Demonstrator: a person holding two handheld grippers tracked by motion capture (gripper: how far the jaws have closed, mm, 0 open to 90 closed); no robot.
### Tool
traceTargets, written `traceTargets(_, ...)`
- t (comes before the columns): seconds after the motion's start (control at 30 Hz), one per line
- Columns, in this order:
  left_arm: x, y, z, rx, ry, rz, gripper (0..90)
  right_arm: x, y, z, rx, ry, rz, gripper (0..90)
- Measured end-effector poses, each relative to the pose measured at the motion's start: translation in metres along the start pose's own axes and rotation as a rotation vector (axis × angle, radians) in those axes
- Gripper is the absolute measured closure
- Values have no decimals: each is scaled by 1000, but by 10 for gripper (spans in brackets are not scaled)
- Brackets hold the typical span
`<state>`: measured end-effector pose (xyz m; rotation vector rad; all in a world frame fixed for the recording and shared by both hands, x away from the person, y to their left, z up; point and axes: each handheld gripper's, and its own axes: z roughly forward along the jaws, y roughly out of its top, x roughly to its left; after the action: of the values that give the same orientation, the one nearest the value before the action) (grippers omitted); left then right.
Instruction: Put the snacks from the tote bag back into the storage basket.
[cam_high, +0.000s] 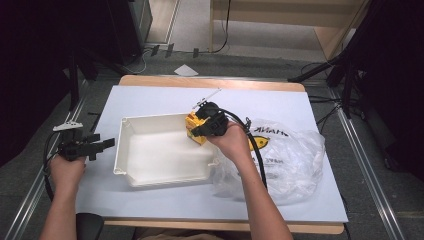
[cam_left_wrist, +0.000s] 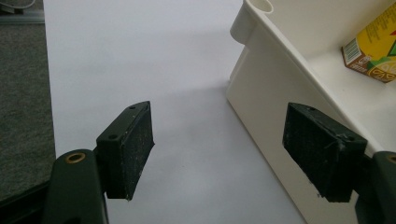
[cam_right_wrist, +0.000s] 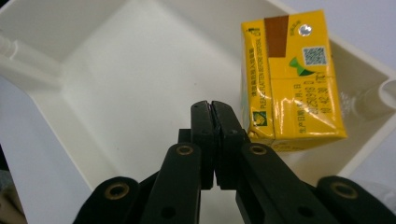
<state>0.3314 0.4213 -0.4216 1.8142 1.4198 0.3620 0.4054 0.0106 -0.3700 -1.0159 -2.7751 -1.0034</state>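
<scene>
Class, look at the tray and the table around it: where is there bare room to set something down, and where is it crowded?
Most of the tray floor is bare, left of the carton in its far right corner. The table beyond the tray is free too. Right of the tray the bag and right gripper crowd things.

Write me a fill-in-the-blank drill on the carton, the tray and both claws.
1. The yellow carton lies inside the white ____.
2. The right claw has its jaws ____, with nothing between them.
3. The left claw hovers beside the tray with its jaws ____.
4. Beside the tray lies a crumpled plastic ____.

Missing words: tray; shut; open; bag
</scene>
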Motion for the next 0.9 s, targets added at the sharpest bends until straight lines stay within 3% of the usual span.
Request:
traceTargets(0.23, 0, 0, 0, -1, -2, 0, 255, -7, -6, 10, 18, 3, 24, 900)
traceTargets(0.9, 0, 0, 0, -2, -3, -3, 255, -21, -13, 10, 29, -39, 36, 900)
